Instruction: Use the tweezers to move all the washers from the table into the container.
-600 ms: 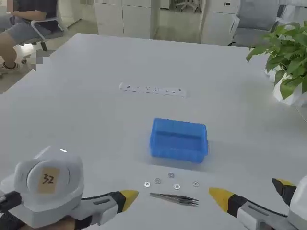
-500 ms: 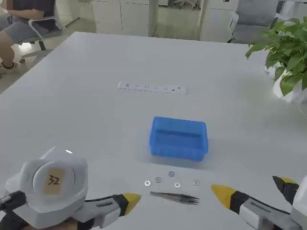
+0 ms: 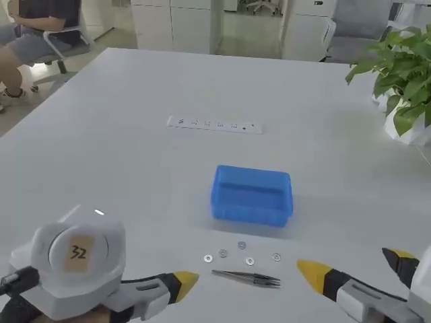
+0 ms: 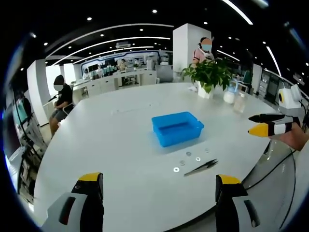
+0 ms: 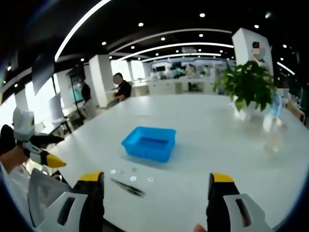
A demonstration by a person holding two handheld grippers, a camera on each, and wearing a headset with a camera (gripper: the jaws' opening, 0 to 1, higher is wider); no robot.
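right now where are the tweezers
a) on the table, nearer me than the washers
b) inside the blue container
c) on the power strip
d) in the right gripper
a: the tweezers lie flat on the table, on the near side of the washers.

A blue, open-topped rectangular container (image 3: 250, 210) sits upright, its long side running left to right. Just near of it, five small silver washers (image 3: 242, 246) lie flat in a loose cluster, each apart from the others and from the container. Slim metal tweezers (image 3: 246, 277) lie flat just near of the washers, lengthwise left to right, touching none.
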